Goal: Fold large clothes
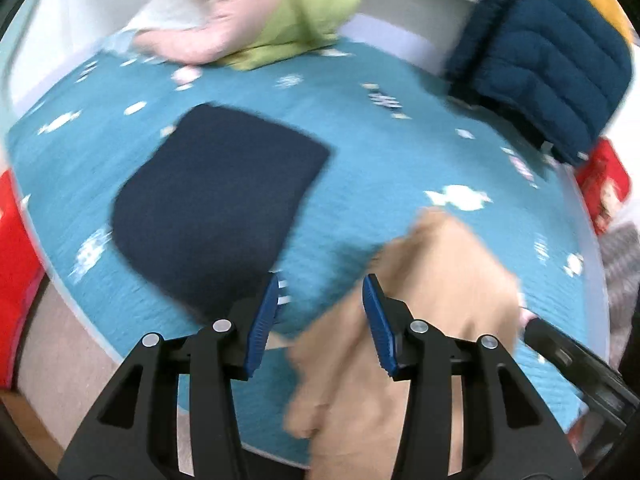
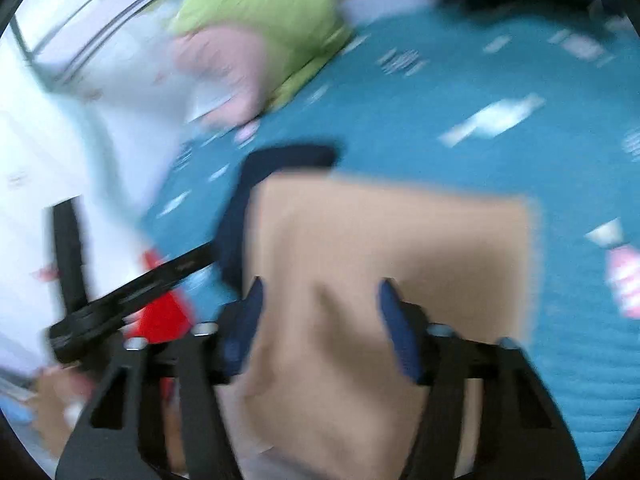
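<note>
While the tan garment [image 2: 392, 264] hangs over the teal bedspread [image 1: 372, 152], partly covering the folded navy garment [image 1: 216, 208], the right tool [image 2: 320, 312] straddles its cloth; blur hides any grip. Left tool [image 1: 320, 320] stands part open, empty. Beyond lie a green-and-pink pile [image 1: 256, 12] and quilted blue jacket [image 1: 548, 60]. No legible writing.

Open teal bedspread [image 1: 360, 160] is seen between the navy folded garment [image 1: 216, 204] and the quilted blue jacket [image 1: 548, 60]. Passage nearer is blocked by tan cloth [image 1: 420, 320]; the far edge is occupied by green and pink pillows [image 1: 256, 12].
</note>
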Demonstrator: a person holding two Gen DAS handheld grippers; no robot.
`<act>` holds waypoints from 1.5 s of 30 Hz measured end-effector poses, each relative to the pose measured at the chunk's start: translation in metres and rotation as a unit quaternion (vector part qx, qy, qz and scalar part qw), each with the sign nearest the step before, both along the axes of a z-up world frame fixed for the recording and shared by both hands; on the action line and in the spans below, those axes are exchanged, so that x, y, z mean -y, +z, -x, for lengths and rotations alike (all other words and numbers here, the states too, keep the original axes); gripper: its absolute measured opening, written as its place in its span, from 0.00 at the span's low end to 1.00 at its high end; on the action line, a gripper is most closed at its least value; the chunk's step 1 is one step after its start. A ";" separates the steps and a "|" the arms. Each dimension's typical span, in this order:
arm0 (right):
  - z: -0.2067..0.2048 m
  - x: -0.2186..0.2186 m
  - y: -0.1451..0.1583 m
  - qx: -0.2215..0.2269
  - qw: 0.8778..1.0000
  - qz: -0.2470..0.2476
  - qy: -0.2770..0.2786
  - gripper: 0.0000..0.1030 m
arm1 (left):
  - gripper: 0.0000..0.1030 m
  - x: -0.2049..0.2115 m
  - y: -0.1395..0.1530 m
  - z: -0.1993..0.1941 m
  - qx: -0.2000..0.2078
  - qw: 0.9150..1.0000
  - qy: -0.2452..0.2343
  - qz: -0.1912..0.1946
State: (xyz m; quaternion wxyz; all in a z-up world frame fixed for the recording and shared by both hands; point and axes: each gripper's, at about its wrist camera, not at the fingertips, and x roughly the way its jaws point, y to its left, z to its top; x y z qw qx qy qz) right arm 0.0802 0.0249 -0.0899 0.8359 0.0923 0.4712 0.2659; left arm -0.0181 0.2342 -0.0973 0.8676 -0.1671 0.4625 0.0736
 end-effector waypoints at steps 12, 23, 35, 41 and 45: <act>-0.014 0.009 -0.051 0.040 0.994 0.077 -0.073 0.14 | 0.46 0.067 -0.069 -0.077 0.013 0.993 -0.114 -0.011; -0.037 -0.015 -0.111 0.064 0.984 0.127 -0.109 0.07 | 0.77 -0.003 -0.161 -0.112 -0.012 0.990 -0.088 0.112; -0.080 0.013 -0.110 -0.024 0.990 0.073 -0.122 0.06 | 0.50 0.037 -0.108 -0.144 -0.040 0.991 -0.117 0.050; -0.080 0.002 -0.122 -0.016 0.985 0.117 -0.125 0.06 | 0.50 0.040 -0.137 -0.150 -0.040 0.990 -0.128 0.035; -0.056 0.013 -0.079 -0.030 0.989 0.095 -0.110 0.09 | 0.35 0.043 -0.095 -0.133 -0.032 0.988 -0.149 0.016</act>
